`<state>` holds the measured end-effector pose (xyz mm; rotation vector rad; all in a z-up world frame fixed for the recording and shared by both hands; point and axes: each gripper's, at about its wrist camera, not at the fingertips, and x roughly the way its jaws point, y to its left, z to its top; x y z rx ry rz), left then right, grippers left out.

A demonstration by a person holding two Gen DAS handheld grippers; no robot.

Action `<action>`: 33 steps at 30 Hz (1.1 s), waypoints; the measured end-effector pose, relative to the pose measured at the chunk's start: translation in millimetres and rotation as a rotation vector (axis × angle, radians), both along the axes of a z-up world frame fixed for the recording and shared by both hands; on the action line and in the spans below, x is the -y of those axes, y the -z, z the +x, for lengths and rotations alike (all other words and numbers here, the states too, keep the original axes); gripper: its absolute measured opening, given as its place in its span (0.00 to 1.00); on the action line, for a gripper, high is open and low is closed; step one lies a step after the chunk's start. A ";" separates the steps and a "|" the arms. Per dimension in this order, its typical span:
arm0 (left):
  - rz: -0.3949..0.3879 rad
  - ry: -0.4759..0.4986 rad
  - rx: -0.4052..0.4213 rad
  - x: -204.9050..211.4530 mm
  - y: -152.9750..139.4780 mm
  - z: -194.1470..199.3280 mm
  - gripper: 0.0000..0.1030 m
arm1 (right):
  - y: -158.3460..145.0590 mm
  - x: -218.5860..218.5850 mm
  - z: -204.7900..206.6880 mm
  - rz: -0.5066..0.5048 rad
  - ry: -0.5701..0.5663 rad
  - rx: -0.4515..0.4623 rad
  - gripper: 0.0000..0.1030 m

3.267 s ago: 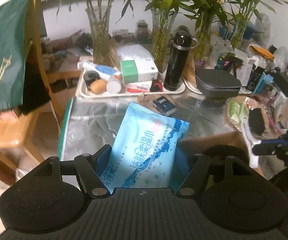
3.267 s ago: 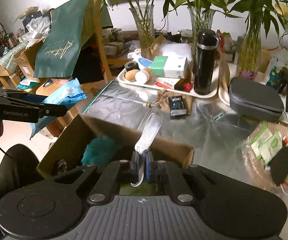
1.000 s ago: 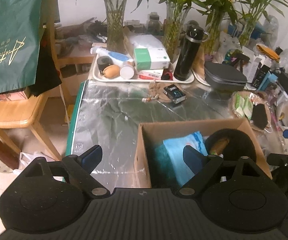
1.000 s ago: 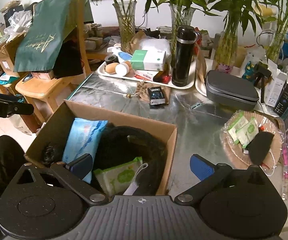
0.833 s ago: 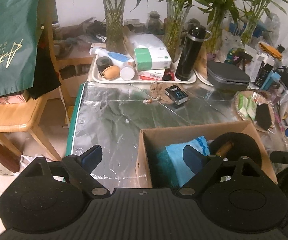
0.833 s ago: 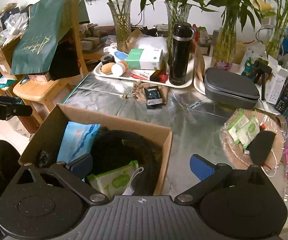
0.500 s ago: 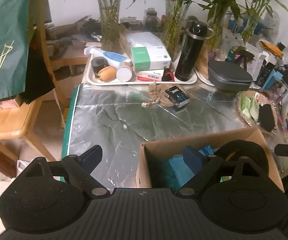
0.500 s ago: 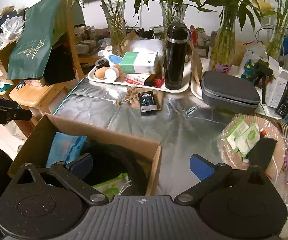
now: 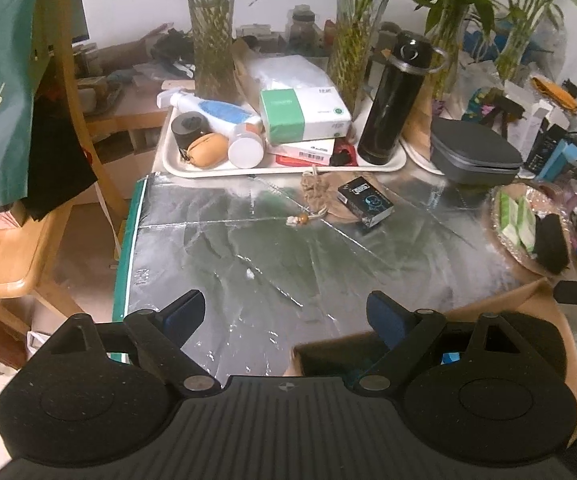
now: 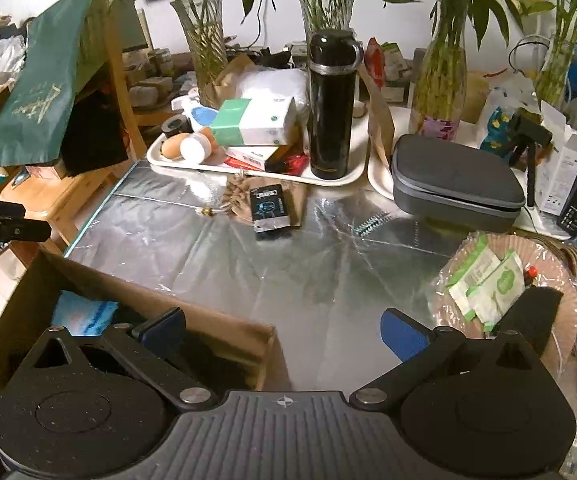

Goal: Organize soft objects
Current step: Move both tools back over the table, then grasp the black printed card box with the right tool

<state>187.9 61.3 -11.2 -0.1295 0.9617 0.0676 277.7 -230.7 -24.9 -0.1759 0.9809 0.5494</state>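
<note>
Both jaws spread wide, nothing between them: left hand-held gripper (image 9: 284, 316) over bare foil-covered surface (image 9: 248, 248), right hand-held gripper (image 10: 282, 332) straddling the far right corner of the cardboard box (image 10: 208, 320). Box sits at 7 o'clock in the right wrist view, holding the blue wipes pack (image 10: 84, 314) against its left side next to a dark soft item I can't identify. More green-white wipe packets (image 10: 484, 284) and a black pouch (image 10: 532, 312) lie on the wicker plate (image 10: 568, 280) at 3 o'clock; white tray (image 10: 248, 170) with black bottle (image 10: 330, 108) at 12.
</note>
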 end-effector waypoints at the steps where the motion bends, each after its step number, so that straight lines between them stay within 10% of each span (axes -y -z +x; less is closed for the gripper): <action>1: -0.006 -0.002 -0.004 -1.1 2.4 3.8 0.86 | 2.6 -0.2 4.1 0.000 0.001 -0.003 1.00; 14: 0.101 -0.007 0.027 -3.6 31.9 42.2 0.86 | 43.7 -6.5 58.9 0.004 0.032 0.011 1.00; 33: 0.016 -0.003 -0.005 -28.7 97.2 97.6 0.86 | 99.3 -35.3 111.1 0.042 -0.096 -0.023 1.00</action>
